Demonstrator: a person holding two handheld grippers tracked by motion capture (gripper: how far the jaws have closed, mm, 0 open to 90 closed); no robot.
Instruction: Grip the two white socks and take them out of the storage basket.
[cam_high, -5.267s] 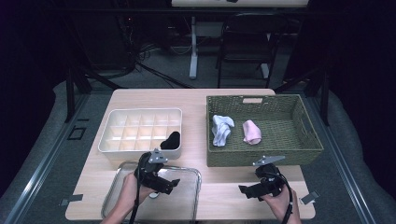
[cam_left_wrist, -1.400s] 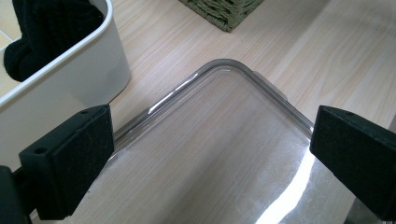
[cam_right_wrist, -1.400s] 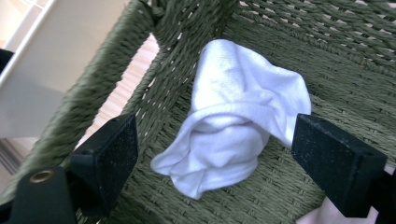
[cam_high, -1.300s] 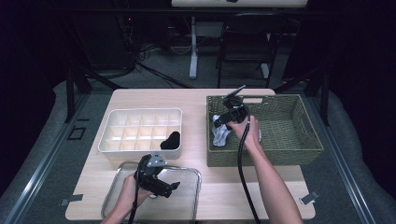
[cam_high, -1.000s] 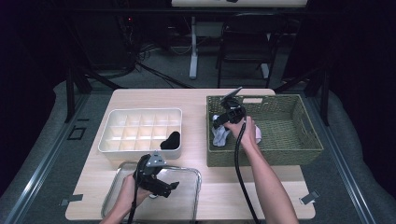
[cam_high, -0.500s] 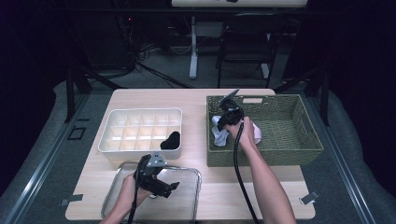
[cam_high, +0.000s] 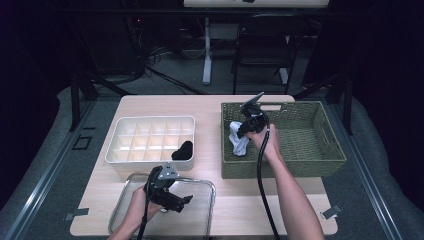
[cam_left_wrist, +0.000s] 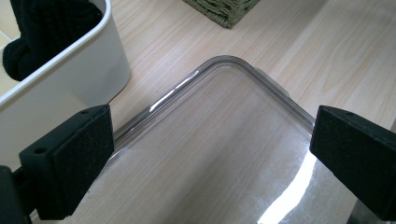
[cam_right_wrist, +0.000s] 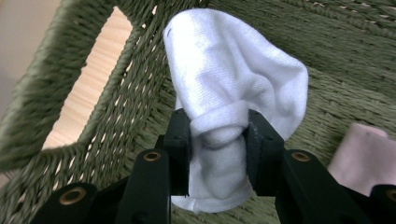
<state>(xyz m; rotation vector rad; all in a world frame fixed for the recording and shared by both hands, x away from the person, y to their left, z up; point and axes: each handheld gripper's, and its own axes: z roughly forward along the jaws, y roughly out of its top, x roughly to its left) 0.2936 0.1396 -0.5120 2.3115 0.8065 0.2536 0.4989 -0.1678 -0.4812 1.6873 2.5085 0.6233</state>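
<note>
The green woven rectangular basket (cam_high: 300, 150) holds the rolled white cotton sock (cam_right_wrist: 233, 93) at its left wall, long axis running straight up from the right gripper (cam_right_wrist: 218, 140), whose jaws pinch it. A pink sock (cam_right_wrist: 362, 149) beside it is cut off. The left gripper (cam_left_wrist: 210, 158) hangs wide apart over the clear tray (cam_left_wrist: 224, 63).

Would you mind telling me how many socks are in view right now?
3: a white sock clamped in the right tool inside the basket, a pink sock beside it, and a black sock in the white organizer.

The right gripper (cam_right_wrist: 218, 140) has reached into the basket (cam_high: 310, 159) and clamped the white sock (cam_right_wrist: 233, 79).
</note>
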